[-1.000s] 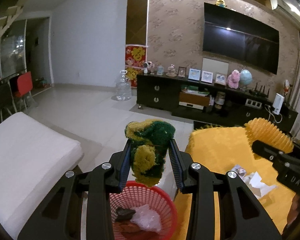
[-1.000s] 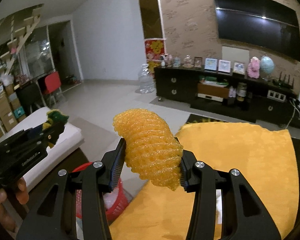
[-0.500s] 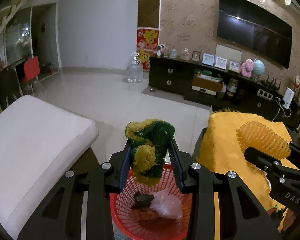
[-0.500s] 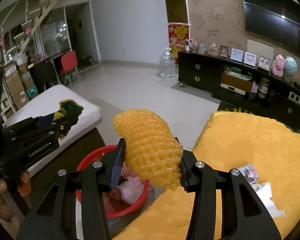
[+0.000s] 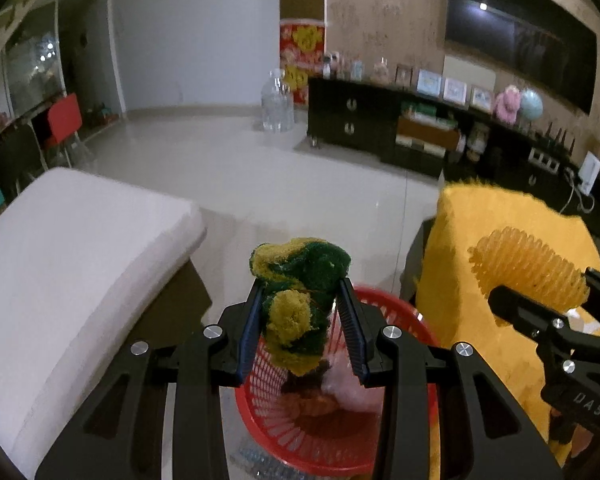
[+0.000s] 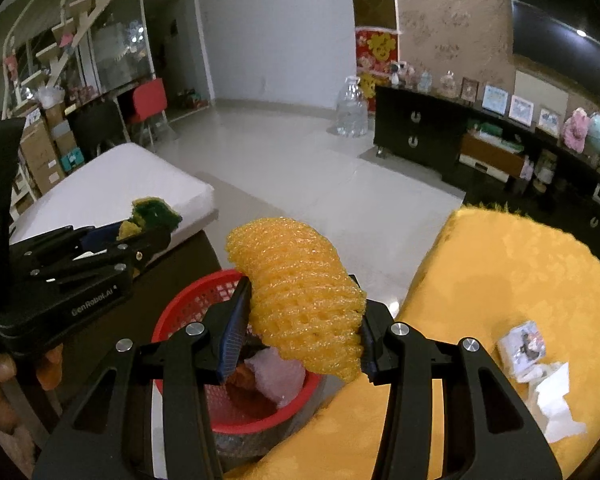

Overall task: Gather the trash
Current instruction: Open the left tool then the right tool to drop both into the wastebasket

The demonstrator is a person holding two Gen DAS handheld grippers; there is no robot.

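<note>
The yellow cloth (image 6: 532, 280) bears paper scraps (image 6: 540, 368), seen only in the right view. The red basket (image 5: 396, 308) sits beside it. The left gripper (image 5: 300, 320) is clamped on a green-yellow scourer (image 5: 296, 292), long axis upright, above the basket. The right gripper (image 6: 300, 328) is clamped on an orange foam net (image 6: 300, 292), tilted up-left.

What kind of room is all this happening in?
Most likely a home living room: a big wall-mounted television hangs above a long dark media cabinet lined with framed pictures, and stairs rise at the far left.
</note>
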